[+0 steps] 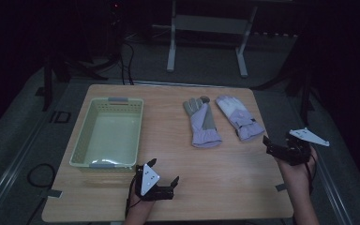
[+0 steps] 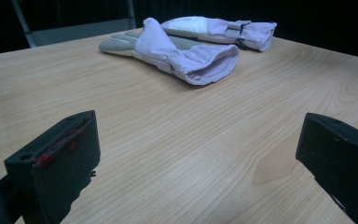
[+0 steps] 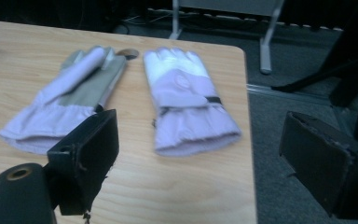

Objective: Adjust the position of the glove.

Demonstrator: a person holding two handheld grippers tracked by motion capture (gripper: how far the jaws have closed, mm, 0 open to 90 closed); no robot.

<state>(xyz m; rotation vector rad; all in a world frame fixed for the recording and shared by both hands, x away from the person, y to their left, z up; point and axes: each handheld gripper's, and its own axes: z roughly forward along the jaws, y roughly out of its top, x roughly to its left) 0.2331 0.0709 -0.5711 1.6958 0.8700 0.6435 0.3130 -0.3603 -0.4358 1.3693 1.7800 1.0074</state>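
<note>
Left gripper [image 1: 163, 174]: sat low over the bench's [image 1: 225, 178] near edge, just beside the basket's near right corner; fingers [image 2: 56, 158] stood wide apart, holding nothing.
Right gripper [image 1: 281, 146]: hovered at the bench's right edge, near the right glove's cuff; fingers [image 3: 86, 154] spread wide, empty.
Left glove [image 1: 201, 123]: lay flat, palm side up, toward the far edge, cuff pointing to the near edge.
Right glove [image 1: 238, 117]: lay just beside the left glove, apparently not touching, though dim light made this uncertain.
Basket [image 1: 108, 100]: pale green, stood by the bench's left edge.
</note>
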